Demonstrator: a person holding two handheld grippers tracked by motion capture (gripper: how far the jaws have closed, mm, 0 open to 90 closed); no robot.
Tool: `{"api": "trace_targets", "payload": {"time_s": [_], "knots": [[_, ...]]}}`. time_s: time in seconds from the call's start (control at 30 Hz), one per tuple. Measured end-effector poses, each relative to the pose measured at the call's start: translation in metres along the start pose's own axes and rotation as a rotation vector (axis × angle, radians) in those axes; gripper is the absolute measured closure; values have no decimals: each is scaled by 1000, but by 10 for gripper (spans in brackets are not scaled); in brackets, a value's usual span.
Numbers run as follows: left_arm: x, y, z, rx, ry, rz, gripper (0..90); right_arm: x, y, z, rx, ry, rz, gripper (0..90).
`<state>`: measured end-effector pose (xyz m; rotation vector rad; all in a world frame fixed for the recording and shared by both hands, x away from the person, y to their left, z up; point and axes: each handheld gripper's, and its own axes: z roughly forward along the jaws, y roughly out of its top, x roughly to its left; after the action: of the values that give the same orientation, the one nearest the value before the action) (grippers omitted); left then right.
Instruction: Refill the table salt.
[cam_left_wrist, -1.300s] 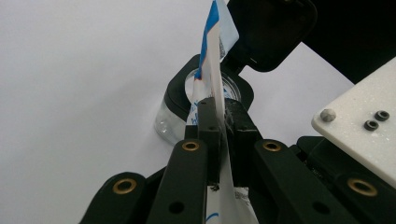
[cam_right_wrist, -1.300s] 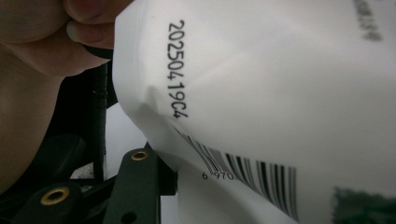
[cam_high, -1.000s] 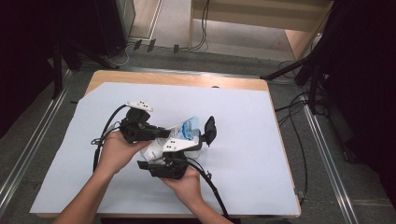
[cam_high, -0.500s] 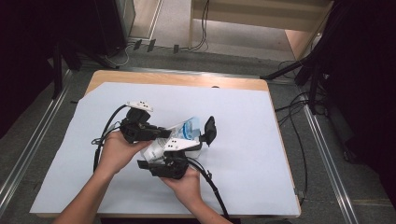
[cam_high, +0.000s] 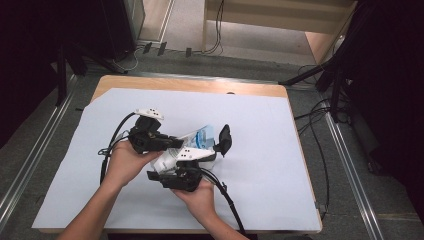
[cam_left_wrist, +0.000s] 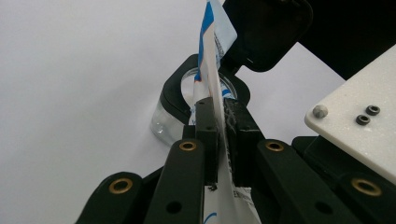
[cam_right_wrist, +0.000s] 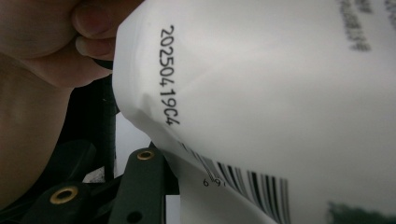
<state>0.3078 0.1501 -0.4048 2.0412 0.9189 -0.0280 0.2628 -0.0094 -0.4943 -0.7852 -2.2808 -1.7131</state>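
One white pouch (cam_high: 192, 142) with blue print is held above the middle of the counter (cam_high: 260, 165), between both grippers. In the left gripper view its thin edge runs upright between the two black jaws, which are pressed together on it, so the left gripper (cam_left_wrist: 217, 121) is clamped narrow on the pouch (cam_left_wrist: 212, 56). Just past those jaws a clear jar (cam_left_wrist: 180, 116) with a black collar and a flipped-open black lid (cam_left_wrist: 266, 32) sits tilted, and the pouch's top edge reaches up beside that open lid. In the high view the lid (cam_high: 225, 138) stands up at the right end of the pouch.

From the right gripper view, the pouch (cam_right_wrist: 261, 93) is very close, its white back showing a printed date code and a barcode; one black jaw rises at the lower left, but the pouch hides where the pads meet, so I cannot tell how the right gripper's jaws stand or whether they press on anything. A thumb and palm of the left hand (cam_right_wrist: 42, 70) lie at the left of that view, touching the pouch's corner.

Seen from above, the left hand (cam_high: 127, 160) holds the left gripper (cam_high: 172, 142) and the right hand (cam_high: 200, 197) holds the right gripper (cam_high: 207, 156) just below it, close together. Under them a large white sheet (cam_high: 100, 200) covers most of the wooden counter.
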Motion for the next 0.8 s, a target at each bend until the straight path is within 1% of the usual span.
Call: {"api": "trace_targets", "payload": {"time_s": [0.23,0.8], "knots": [[0,-1,0,1,-3,1,846,0,0,0,-4,4,2,640],[0,-2,-3,-4,11,-8,846,0,1,2,-2,13,-5,640]]}}
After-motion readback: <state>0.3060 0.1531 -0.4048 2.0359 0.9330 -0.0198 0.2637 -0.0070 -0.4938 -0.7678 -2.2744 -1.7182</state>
